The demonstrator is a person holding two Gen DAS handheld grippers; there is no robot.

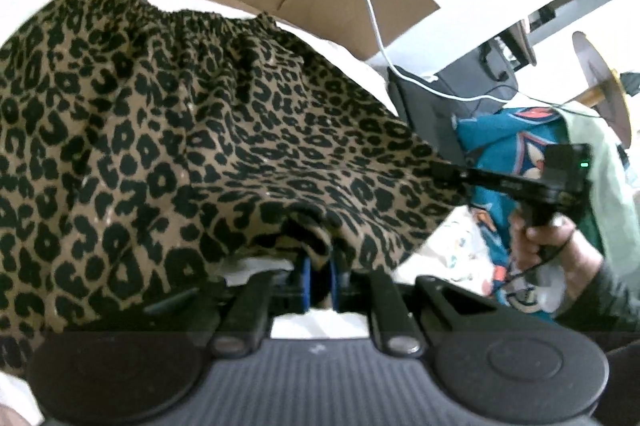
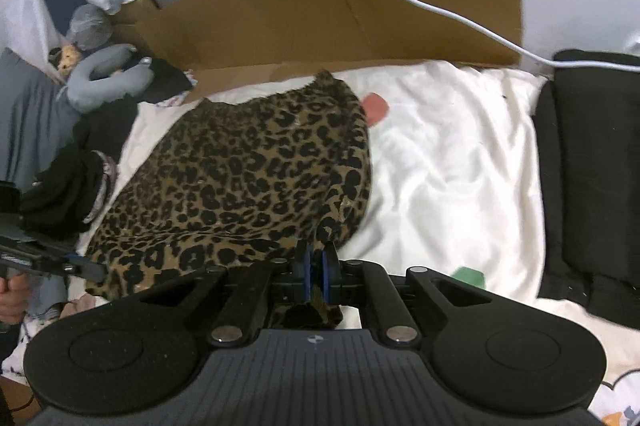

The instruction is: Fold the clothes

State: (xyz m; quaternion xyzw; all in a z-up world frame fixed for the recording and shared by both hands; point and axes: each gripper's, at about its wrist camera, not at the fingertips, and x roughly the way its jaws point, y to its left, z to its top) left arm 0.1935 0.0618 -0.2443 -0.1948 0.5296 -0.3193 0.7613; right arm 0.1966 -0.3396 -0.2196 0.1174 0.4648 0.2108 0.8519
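A leopard-print garment point(image 1: 168, 129) with a gathered elastic waistband lies spread over a white bed sheet point(image 2: 448, 161). My left gripper point(image 1: 319, 268) is shut on the garment's near hem, its blue pads pinching a fold of cloth. My right gripper point(image 2: 316, 264) is shut on the near hem of the same leopard-print garment point(image 2: 248, 177), and cloth shows between and behind its blue pads. In the left wrist view the right gripper point(image 1: 440, 171) comes in from the right, held by a hand point(image 1: 556, 246), its tip at the garment's edge. In the right wrist view the left gripper point(image 2: 86, 268) reaches the garment's left corner.
A flattened cardboard box point(image 2: 340, 9) leans behind the bed, with a white cable point(image 2: 420, 1) draped over it. A black cushion point(image 2: 592, 161) lies to the right. Dark clothes point(image 2: 68, 193) and a grey plush toy point(image 2: 104, 73) sit to the left. A blue patterned fabric point(image 1: 508, 145) is at the right.
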